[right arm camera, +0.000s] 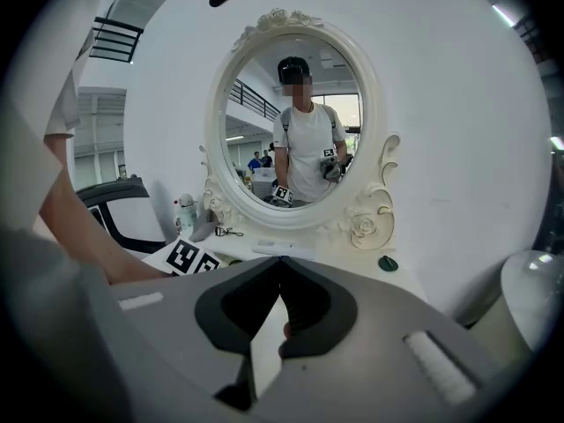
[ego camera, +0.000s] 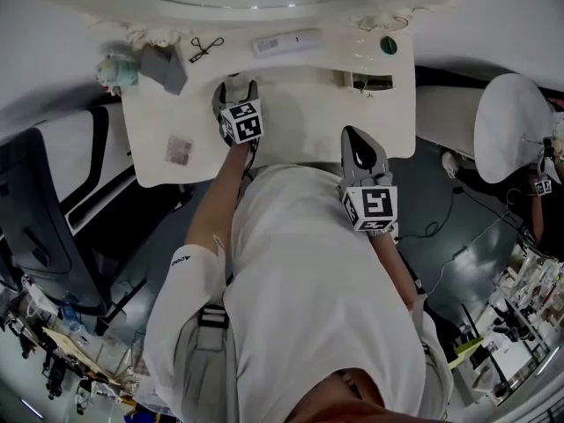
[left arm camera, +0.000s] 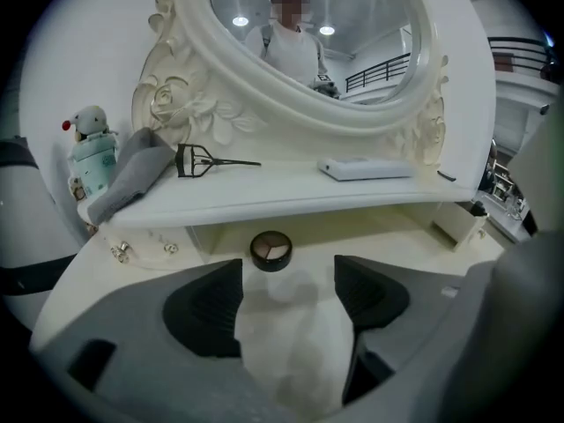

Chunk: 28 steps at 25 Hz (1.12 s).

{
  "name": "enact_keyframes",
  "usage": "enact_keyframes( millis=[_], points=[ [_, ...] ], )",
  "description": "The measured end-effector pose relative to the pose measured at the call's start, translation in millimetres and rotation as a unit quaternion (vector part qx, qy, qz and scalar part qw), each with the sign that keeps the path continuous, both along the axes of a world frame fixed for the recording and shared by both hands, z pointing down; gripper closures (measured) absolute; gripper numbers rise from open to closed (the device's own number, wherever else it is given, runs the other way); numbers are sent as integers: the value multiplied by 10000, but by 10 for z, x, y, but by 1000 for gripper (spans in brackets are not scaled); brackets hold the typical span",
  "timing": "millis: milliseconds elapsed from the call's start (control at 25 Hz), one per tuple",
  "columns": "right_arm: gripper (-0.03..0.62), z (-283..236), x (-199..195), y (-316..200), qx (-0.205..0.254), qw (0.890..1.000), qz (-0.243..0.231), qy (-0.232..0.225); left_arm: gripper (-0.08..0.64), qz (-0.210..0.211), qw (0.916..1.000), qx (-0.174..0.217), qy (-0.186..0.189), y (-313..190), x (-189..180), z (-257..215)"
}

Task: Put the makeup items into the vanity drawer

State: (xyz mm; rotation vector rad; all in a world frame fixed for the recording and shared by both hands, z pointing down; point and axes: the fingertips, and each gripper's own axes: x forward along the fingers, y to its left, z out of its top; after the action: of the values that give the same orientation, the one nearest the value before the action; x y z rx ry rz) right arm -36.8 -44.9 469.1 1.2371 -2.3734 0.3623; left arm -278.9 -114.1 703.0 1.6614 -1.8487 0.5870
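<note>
Black round compact [left arm camera: 270,251] sits just ahead of your left gripper [left arm camera: 285,276], jaws spread; your right gripper [right arm camera: 280,267] is pressed together, empty.

I wear a white short-sleeved T-shirt [ego camera: 308,271] with small dark lettering [ego camera: 179,259] on its left sleeve, and a grey strap [ego camera: 204,351] with a black buckle [ego camera: 211,315] beside that sleeve. My left tool [ego camera: 236,88] and right tool [ego camera: 357,139] are grey, with black ribbed pads [left arm camera: 207,311] and white cubes [ego camera: 241,122] bearing black square markers.
</note>
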Motion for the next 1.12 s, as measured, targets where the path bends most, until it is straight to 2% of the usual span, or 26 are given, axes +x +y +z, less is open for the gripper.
enact_keyframes(
  millis=[400,680,880,1000,1120],
  points=[
    [586,98,108,6,-177,9997,172,57,226,99,9989,-395,-249,-260,-145,309],
    [589,152,72,11,-273,9995,104,83,234,27,9996,-279,47,-289,-163,319],
    [589,153,22,29,-235,9996,-1,159,273,-33,9997,-210,91,-363,-206,308],
    [589,157,18,29,-236,9996,0,160,346,-50,9997,-249,-59,-365,-246,314],
    [589,149,21,30,-230,9996,4,151,347,-60,9996,-257,22,-340,-246,309]
  ],
)
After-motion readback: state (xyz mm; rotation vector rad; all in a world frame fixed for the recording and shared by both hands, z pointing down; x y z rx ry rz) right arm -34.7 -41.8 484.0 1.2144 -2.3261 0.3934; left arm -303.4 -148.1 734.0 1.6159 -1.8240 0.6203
